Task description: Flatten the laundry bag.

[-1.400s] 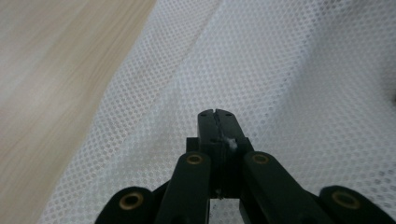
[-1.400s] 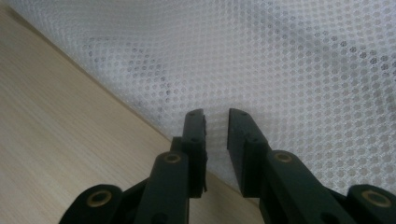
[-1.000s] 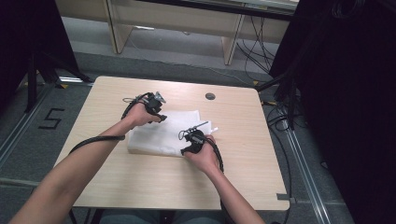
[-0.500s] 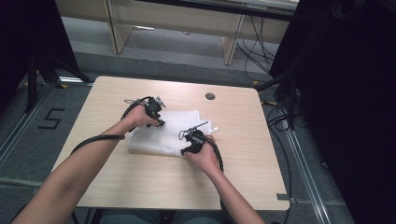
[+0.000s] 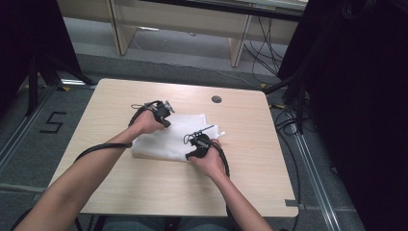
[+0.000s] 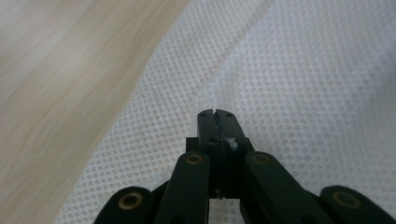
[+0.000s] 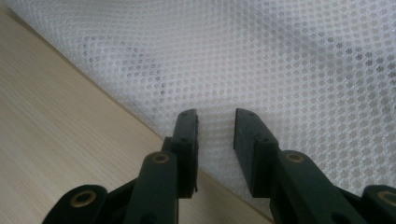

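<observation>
two grippers are working the white mesh cloth (image 5: 168, 139): your left gripper (image 6: 217, 113) is pinching it, having just closed; your right gripper (image 7: 215, 128) is holding its jaws apart over the edge on the worktop (image 5: 144, 187).

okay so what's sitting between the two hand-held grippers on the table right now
Only the white mesh cloth. In the high view it spans the stretch from the left hand-held gripper to the right hand-held gripper, with nothing else lying on that part.
</observation>
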{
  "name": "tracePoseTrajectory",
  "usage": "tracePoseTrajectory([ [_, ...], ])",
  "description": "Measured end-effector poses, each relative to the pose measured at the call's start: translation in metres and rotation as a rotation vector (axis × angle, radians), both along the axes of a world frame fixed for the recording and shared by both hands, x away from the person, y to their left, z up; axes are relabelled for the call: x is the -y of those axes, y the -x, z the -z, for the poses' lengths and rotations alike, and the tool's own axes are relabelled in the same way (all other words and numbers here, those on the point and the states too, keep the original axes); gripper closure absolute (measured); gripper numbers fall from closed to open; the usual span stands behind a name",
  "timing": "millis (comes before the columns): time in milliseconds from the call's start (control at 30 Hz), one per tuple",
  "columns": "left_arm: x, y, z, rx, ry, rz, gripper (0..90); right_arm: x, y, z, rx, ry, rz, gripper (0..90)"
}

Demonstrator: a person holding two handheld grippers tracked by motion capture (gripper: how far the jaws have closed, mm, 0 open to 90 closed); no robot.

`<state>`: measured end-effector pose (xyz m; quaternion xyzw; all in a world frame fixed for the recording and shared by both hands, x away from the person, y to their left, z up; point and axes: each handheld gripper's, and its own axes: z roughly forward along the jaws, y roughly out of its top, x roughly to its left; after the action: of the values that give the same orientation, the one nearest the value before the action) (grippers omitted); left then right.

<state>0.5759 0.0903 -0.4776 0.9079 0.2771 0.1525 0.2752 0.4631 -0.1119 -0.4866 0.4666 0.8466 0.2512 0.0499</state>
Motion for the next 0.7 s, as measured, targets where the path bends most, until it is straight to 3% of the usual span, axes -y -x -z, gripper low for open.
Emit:
tracePoseTrajectory([
  [133, -0.006, 0.004, -0.019, 0.029, 0.037, 0.016, 89.9, 0.002, 0.0, -0.005, 0.052, -0.04, 0.01, 70.4],
  [233, -0.007, 0.008, -0.023, 0.05, 0.066, 0.013, 89.9, 0.004, 0.001, -0.01, 0.061, -0.049, 0.017, 71.6],
  [267, -0.008, 0.01, -0.027, 0.057, 0.065, 0.024, 90.0, 0.008, 0.002, -0.015, 0.102, -0.048, 0.006, 73.1],
  [333, -0.01, 0.015, -0.034, 0.072, 0.081, 0.031, 90.0, 0.009, 0.003, -0.018, 0.095, -0.053, 0.018, 74.5],
  [433, -0.012, 0.025, -0.044, 0.079, 0.125, 0.041, 90.0, 0.023, 0.004, -0.027, 0.127, -0.042, 0.022, 79.3],
  [500, -0.015, 0.037, -0.055, 0.112, 0.156, 0.064, 90.0, 0.032, 0.005, -0.031, 0.13, -0.039, 0.032, 80.6],
  [700, -0.018, 0.064, -0.071, 0.172, 0.173, 0.129, 90.0, 0.052, 0.008, -0.038, 0.148, -0.053, 0.08, 80.9],
])
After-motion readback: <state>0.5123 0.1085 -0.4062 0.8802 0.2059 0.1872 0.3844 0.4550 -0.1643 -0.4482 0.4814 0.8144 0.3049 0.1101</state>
